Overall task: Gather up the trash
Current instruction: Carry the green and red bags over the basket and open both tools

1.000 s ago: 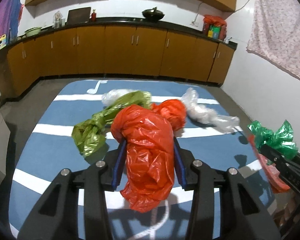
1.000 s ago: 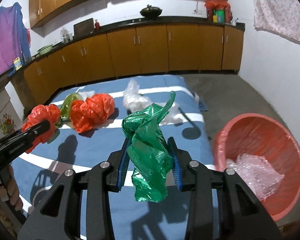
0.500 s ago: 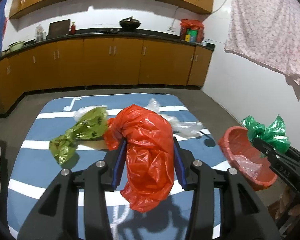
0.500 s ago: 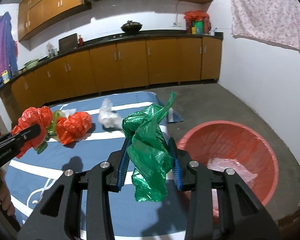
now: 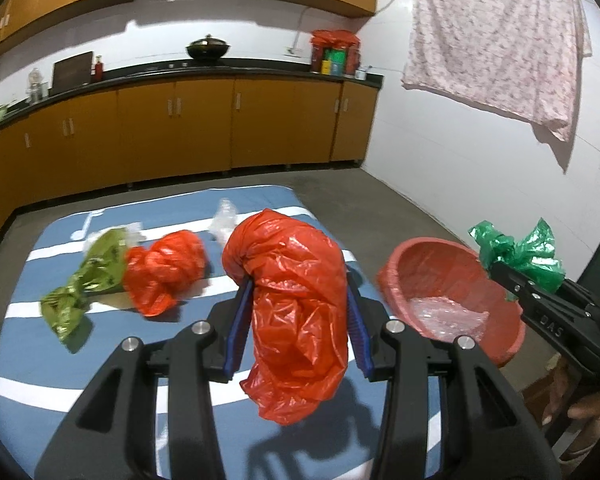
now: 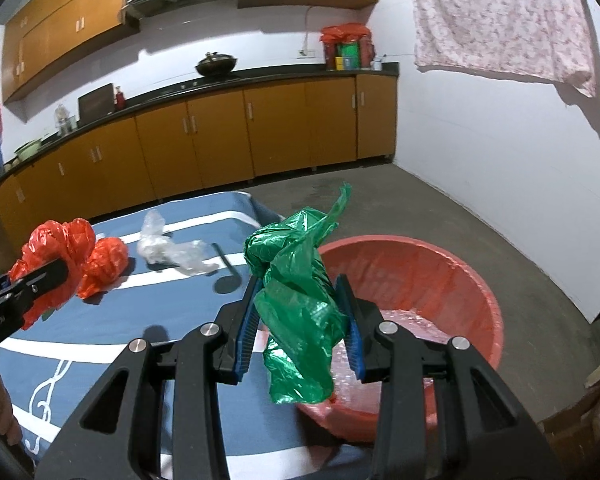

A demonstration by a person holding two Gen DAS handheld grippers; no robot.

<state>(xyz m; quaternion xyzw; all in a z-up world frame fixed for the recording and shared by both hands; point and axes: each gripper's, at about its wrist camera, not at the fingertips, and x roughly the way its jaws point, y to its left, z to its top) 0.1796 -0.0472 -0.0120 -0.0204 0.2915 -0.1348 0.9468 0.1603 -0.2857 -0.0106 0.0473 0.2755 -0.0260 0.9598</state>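
My left gripper (image 5: 298, 320) is shut on a red plastic bag (image 5: 296, 304), held above the blue striped mat (image 5: 28, 300); it also shows in the right wrist view (image 6: 56, 264). My right gripper (image 6: 300, 316) is shut on a green plastic bag (image 6: 300, 300), held over the near rim of the red basin (image 6: 460, 272). The basin (image 5: 428, 276) holds clear plastic (image 5: 444, 316). On the mat lie another red bag (image 5: 164, 272), an olive green bag (image 5: 88, 280) and a clear bag (image 6: 168, 248).
Orange kitchen cabinets (image 5: 204, 128) run along the far wall with a wok (image 5: 208, 46) on the counter. A patterned cloth (image 5: 496, 40) hangs on the right wall. Bare concrete floor (image 6: 440, 208) lies beyond the basin.
Both grippers have swung right with their bags. The right gripper with the green bag now hangs over the basin, and the basin has come closer in the left wrist view.
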